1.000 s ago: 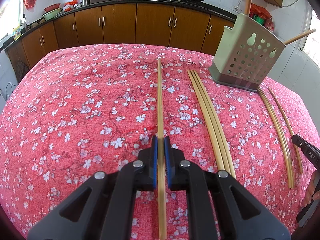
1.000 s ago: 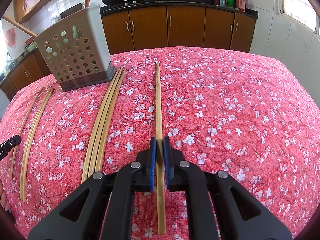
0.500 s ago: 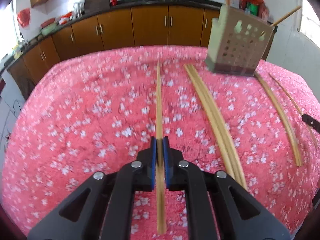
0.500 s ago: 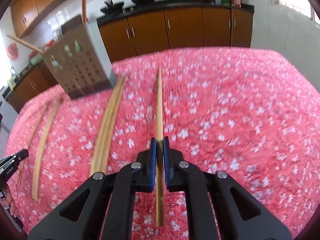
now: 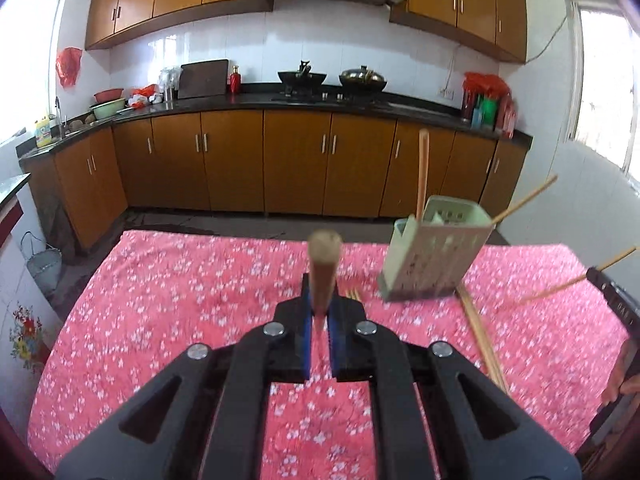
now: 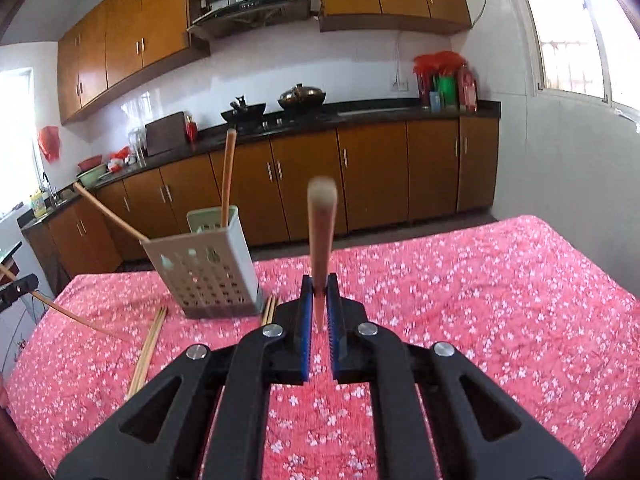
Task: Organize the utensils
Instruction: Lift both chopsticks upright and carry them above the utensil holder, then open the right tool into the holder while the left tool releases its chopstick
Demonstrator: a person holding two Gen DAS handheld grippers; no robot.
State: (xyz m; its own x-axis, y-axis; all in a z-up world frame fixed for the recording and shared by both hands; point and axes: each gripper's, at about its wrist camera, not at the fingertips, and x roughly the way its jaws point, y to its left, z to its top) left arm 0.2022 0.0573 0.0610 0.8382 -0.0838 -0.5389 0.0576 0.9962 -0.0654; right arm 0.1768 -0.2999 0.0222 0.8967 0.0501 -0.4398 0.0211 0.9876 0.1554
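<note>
1. In the left wrist view, the left gripper [image 5: 319, 308] is seen clamped on a chopstick [image 5: 323, 268], which is held above the red floral tablecloth [image 5: 168, 320] and points forward, away from the camera.
2. In the right wrist view, the right gripper [image 6: 319, 308] is likewise clamped on a second chopstick [image 6: 321, 240], raised clear of the cloth.
3. The grey perforated holder [image 5: 432, 264] stands on the cloth, ahead and to the right of the left gripper; in the right view it [image 6: 208, 268] lies ahead and to the left.
4. Two sticks [image 6: 228, 172] are seen in the holder, one near upright, one leaning out over its rim.
5. A loose bundle [image 5: 482, 340] lies on the cloth just beside the holder's base; another bundle [image 6: 269, 310] shows at the holder's other side.
6. The right gripper's tip and its chopstick are visible at the right edge of the left view.
7. Brown cabinets [image 5: 296, 160] are seen behind the table.
</note>
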